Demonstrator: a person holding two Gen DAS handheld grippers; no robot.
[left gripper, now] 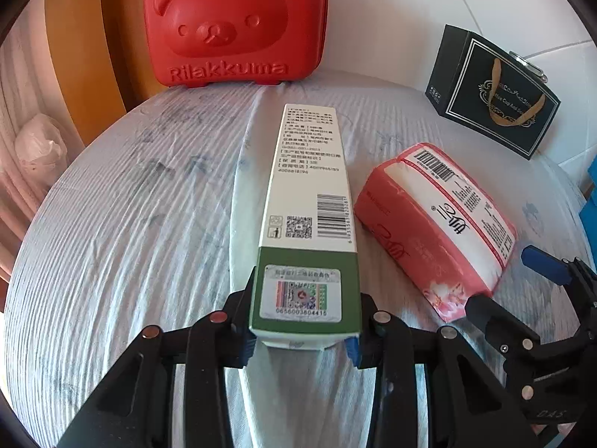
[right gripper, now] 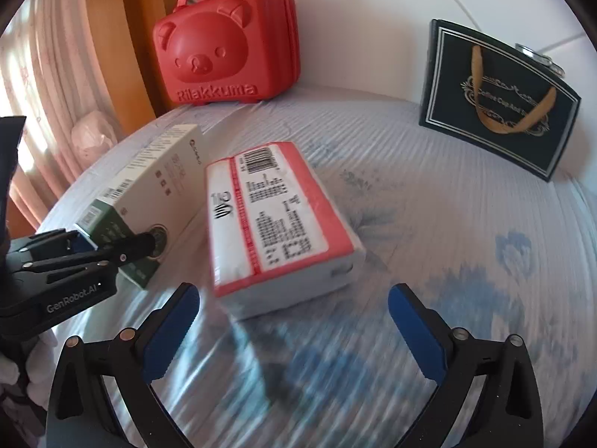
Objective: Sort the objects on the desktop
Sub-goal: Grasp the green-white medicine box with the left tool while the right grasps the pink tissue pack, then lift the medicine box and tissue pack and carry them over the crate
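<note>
A long white-and-green box (left gripper: 309,194) lies on the pale striped cloth (left gripper: 130,224), and my left gripper (left gripper: 304,336) is shut on its green near end. From the right wrist view the same box (right gripper: 156,186) is at the left with the left gripper (right gripper: 112,246) clamped on it. A pink tissue pack (right gripper: 276,216) lies flat just right of the box, also visible as the pack (left gripper: 436,224). My right gripper (right gripper: 294,321) stands open just short of the pack's near end, pads clear of it. That right gripper (left gripper: 511,287) shows beside the pack's near corner.
A red bear-faced case (right gripper: 224,56) stands at the back by an orange wooden post (right gripper: 138,37). A black gift bag (right gripper: 496,97) with tan handles stands at the back right against the white wall. Curtains (right gripper: 56,93) hang at the left. The cloth (right gripper: 466,242) is bare right of the pack.
</note>
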